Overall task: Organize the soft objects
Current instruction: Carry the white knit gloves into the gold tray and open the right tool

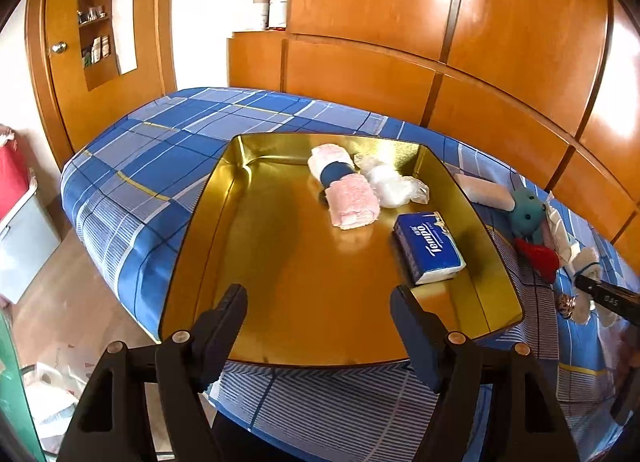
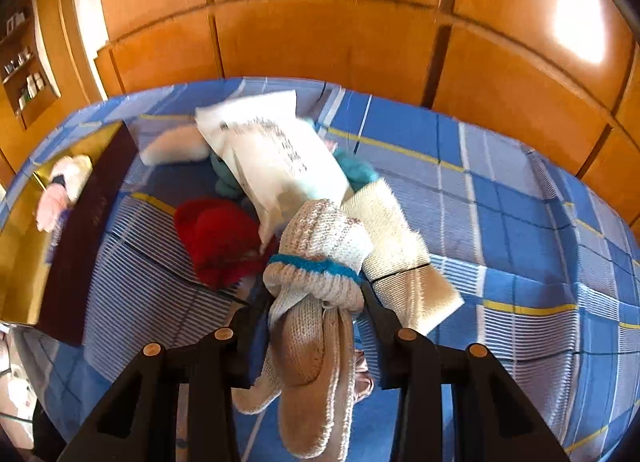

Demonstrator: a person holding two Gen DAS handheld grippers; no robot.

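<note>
Between the right gripper's point(image 2: 316, 326) pads: knitted glove bundle point(image 2: 320, 262), white with a teal band, clamped at the gathered neck just below that band. Long axis roughly in line with the fingers, cuff end bulging ahead of the tips, loose fingers trailing back under the camera. Appears lifted clear of the blue checked bedspread point(image 2: 520, 198), though contact underneath cannot be confirmed. Jaws narrow, pressing on the knit.

Just beyond the bundle: white printed pouch point(image 2: 276, 154), beige folded cloth point(image 2: 400, 246), red knitted item point(image 2: 216, 242), teal plush partly hidden under the pouch. All outside the tin.

To the left of the held bundle: gold tin tray point(image 1: 192, 222), near wall dark in the right wrist view. Already inside: pink rolled towel point(image 1: 348, 198), clear plastic wad point(image 1: 392, 182), tissue pack point(image 1: 428, 248), all toward the far right part. Near left floor bare.

Left gripper point(image 1: 318, 302) over the tray's near edge, jaws wide, nothing between them.

Judgement: carry leftward over the tray wall; right hand the one loaded, so nearer in effect. Risk: dangling glove fingers catching the rim.
</note>
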